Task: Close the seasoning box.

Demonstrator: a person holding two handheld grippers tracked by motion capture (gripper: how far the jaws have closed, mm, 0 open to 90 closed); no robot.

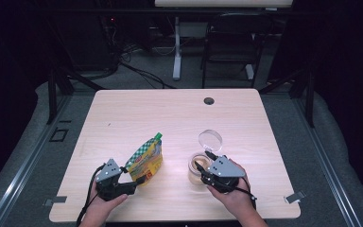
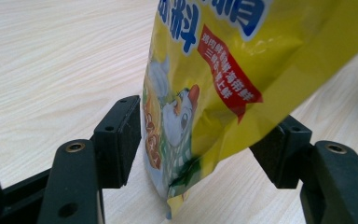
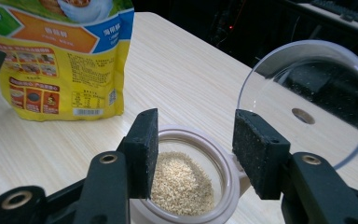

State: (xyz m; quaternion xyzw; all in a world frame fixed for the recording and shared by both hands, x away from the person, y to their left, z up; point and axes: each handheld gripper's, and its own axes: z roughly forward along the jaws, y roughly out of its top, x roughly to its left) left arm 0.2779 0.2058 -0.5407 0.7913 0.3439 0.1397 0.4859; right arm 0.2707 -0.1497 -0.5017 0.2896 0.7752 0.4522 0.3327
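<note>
A yellow spouted pouch (image 1: 145,158) with a green cap stands on the wooden table (image 1: 170,113), left of centre. My left gripper (image 1: 137,182) is at its lower end. In the left gripper view the pouch (image 2: 214,93) sits between the jaws of that gripper (image 2: 200,149), which are spread wide; the left pad (image 2: 121,140) stands just beside its edge. A clear jar (image 1: 194,172) of pale granules (image 3: 182,186) is at the right with its round lid (image 1: 210,140) flipped up. My right gripper (image 1: 204,163) hovers open over the jar's mouth (image 3: 196,149).
A cable hole (image 1: 209,100) is in the table's far edge. Behind the table a dark chair (image 1: 231,42) and a white desk leg (image 1: 177,52) stand on the floor. Bare wood stretches across the table's far half.
</note>
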